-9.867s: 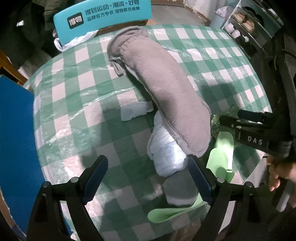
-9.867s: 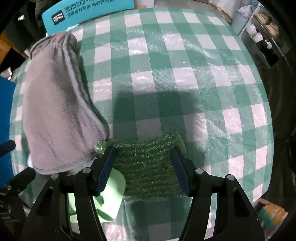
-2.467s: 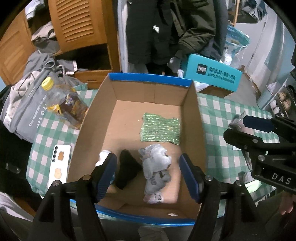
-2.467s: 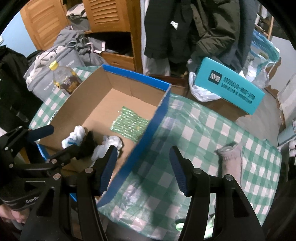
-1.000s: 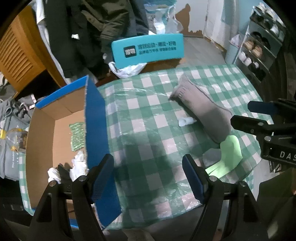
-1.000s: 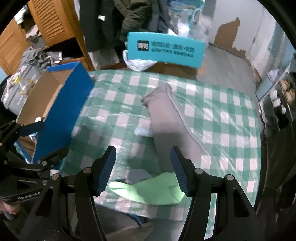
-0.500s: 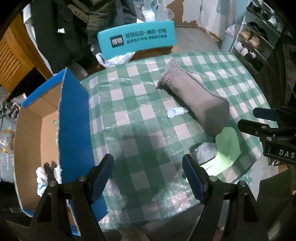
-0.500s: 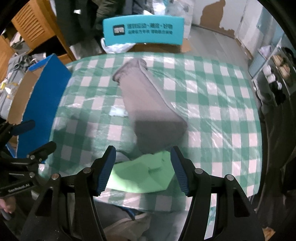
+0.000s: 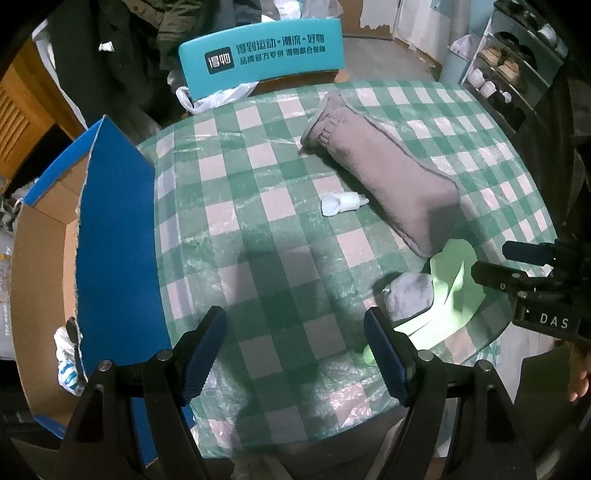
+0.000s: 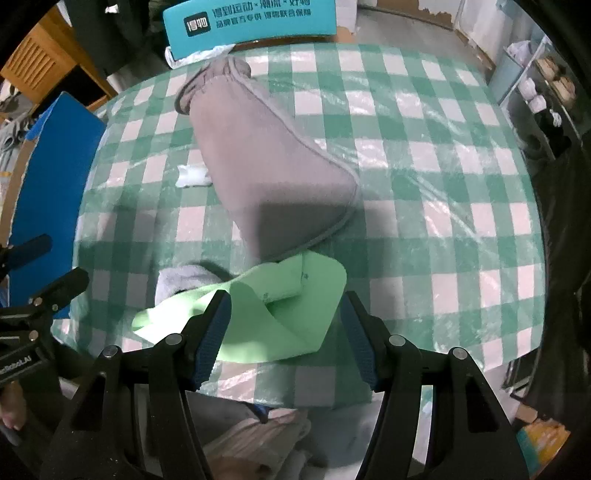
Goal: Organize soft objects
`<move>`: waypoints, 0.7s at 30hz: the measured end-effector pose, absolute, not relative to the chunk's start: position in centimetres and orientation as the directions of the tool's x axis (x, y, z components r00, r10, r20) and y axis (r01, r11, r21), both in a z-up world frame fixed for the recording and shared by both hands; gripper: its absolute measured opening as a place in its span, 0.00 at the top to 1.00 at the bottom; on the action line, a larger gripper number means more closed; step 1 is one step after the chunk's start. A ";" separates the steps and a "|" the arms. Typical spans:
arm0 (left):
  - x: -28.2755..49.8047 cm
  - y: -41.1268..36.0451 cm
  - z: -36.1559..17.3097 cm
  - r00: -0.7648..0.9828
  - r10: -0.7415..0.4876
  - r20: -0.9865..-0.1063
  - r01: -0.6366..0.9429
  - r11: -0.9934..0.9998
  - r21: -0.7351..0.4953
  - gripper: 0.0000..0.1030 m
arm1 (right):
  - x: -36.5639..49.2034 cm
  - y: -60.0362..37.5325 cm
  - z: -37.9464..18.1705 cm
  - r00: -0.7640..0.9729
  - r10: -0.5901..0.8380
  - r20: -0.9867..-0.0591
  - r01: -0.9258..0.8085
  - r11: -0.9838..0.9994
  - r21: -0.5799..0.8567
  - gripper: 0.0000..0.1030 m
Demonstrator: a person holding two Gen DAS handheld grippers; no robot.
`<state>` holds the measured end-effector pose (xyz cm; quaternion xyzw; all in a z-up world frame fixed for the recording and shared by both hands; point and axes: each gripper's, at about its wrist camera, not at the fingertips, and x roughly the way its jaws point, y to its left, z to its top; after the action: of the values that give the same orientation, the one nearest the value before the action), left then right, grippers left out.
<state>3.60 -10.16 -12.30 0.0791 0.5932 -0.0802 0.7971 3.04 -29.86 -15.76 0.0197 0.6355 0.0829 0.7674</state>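
**Both grippers above the soft items left on the desk, jaws open and empty**

Right wrist view: the right gripper [image 10: 284, 328] points steeply down over the near rim of the desk [image 10: 443, 177], which is covered in a green-and-white check cloth under clear film. Its jaws stand moderately apart and hold nothing. Directly between and just ahead of them lies the light green cloth [image 10: 280, 317], folded and crumpled, its long axis running roughly across the jaw line from lower left to upper right, so the pads would close along its length unless the wrist turns. Its far corner touches the large grey pouch [image 10: 266, 166], whose long axis runs diagonally away toward the teal chair back [image 10: 251, 20]. A small grey bundle [image 10: 181, 280] sits touching the cloth's left end; a small white scrap [image 10: 192, 176] lies beside the pouch's left flank.

Left wrist view: the left gripper [image 9: 295, 350] likewise has open, empty jaws, over bare check cloth. The grey bundle [image 9: 408, 295] and green cloth [image 9: 454, 284] lie to its right, near the right-hand pad, so the right gripper is judged the nearer to the cloth and the left to the bundle.

Room for moving: the cardboard box [image 9: 44, 258], with blue outer walls, stands at the desk's left edge with soft items already inside. The green cloth lies close to the near desk edge, partly overhanging; a sideways drag there could push it off.
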 end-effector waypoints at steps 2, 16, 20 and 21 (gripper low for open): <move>3.6 -10.1 -12.5 0.278 -0.032 -0.960 0.220 0.975 0.031 0.24 | 3.0 -29.8 -16.1 0.173 0.152 -0.973 -0.105 0.985 0.135 0.41; 3.8 -9.9 -12.8 0.270 -0.034 -0.962 0.216 0.976 0.026 0.24 | 3.2 -28.6 -19.5 0.097 0.117 -0.988 -0.129 0.986 0.104 0.40; 3.9 -10.0 -12.8 0.267 -0.037 -0.963 0.219 0.976 0.023 0.24 | 3.1 -28.6 -20.1 0.081 0.108 -0.991 -0.128 0.987 0.097 0.40; 3.9 -10.0 -12.8 0.267 -0.038 -0.963 0.219 0.975 0.022 0.24 | 3.1 -28.6 -20.4 0.075 0.106 -0.992 -0.127 0.987 0.096 0.40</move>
<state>3.87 -10.03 -12.85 0.0755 0.6001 -0.0812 0.7922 3.11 -28.59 -20.38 -0.0079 0.6754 0.0794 0.7332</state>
